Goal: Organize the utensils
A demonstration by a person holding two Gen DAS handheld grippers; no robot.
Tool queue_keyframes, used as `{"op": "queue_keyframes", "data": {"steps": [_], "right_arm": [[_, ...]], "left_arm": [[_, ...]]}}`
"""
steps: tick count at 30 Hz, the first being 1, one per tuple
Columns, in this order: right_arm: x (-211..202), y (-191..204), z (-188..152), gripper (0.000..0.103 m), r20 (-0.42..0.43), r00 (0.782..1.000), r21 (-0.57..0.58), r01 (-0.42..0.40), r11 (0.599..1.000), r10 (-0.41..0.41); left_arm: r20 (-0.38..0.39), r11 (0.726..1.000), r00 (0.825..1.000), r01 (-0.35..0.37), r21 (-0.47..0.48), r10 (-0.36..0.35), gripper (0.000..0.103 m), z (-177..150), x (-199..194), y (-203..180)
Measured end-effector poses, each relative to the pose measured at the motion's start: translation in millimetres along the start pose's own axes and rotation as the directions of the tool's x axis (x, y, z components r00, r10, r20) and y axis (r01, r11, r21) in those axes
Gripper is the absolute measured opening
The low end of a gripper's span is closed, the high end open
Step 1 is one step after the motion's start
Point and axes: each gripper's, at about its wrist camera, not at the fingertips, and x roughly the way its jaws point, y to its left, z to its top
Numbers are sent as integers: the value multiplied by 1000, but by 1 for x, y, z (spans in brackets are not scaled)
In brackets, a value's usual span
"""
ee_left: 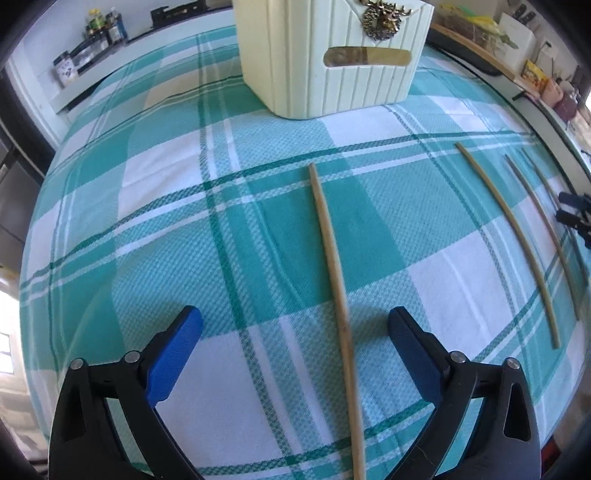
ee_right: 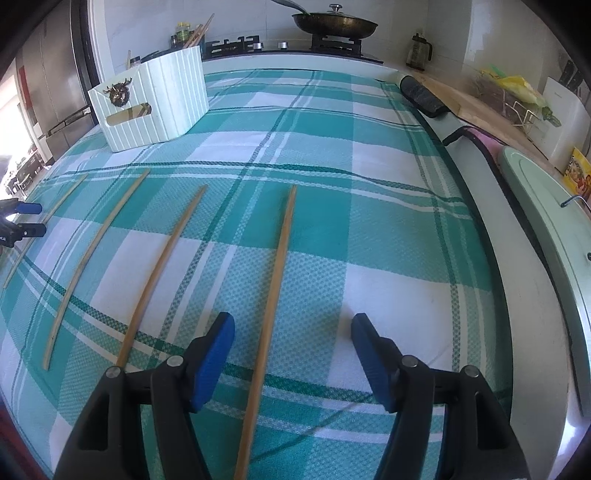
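Note:
Several wooden chopsticks lie side by side on a teal plaid cloth. In the left wrist view my left gripper is open, low over the cloth, with one chopstick running between its blue fingers. Two more chopsticks lie to the right. In the right wrist view my right gripper is open with the rightmost chopstick between its fingers. Others lie to its left. A cream ribbed utensil box stands at the far side; it also shows in the right wrist view, holding chopsticks.
A stove with a lidded pan sits behind the cloth. A wooden board with bags and a pale green lid lie along the right counter. Jars stand on a shelf at the back left.

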Motion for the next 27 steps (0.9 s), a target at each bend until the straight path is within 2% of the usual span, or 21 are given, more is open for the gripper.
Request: {"op": "queue_keyframes", "data": {"steps": [2,3,5,6,7,9,10,11,12,13,16,20,23,27], "right_arm": [[6,1,14,64,-26,1000,-11,2,1000,-2],[9,3,21,55,-31,999,-18,6,1000,-6],[18,5,38,45,-49,999,-21,2,1000,-3],[23,4,46,37,-60,998,-10,-6,1000,5],[29,3,55,33,-72,997,9,-10,1000,11],[36,2,68,12,-81,997,37,-4,999,7],[39,2,75,6,-89,996,49,-3,999,7],[43,3,80,6,-97,995,59,-3,998,8],[46,4,84,6,-101,995,73,-4,997,12],[48,5,88,6,-98,995,85,-5,996,13],[40,11,95,6,-56,998,106,-22,994,28],[-14,24,101,6,103,992,96,-86,992,76],[-59,36,101,6,201,975,54,-112,992,99],[-115,50,95,6,309,940,13,-154,988,143]], "left_arm": [[-14,1000,1000,5,31,-5,91,12,4,-6],[-21,999,1000,5,37,-4,90,18,6,-8],[-33,1000,999,8,22,-7,84,29,10,-8],[-36,1000,999,5,11,-5,82,34,11,-8],[-37,1000,999,6,3,-5,75,38,11,-9],[-30,1000,1000,5,-3,-5,58,44,11,-12],[-23,1000,1000,10,-2,-10,39,47,10,-13],[-17,1000,1000,11,-3,-11,19,48,9,-15],[-15,1000,1000,4,-6,-5,10,49,9,-15],[-10,1000,1000,7,-16,-7,6,50,9,-15],[41,996,998,55,-65,-52,4,45,-4,-11],[174,995,983,77,-65,-65,4,33,-51,-12],[291,990,952,121,-66,-97,4,21,-99,-11],[421,984,899,166,-67,-123,4,3,-156,-11]]}}
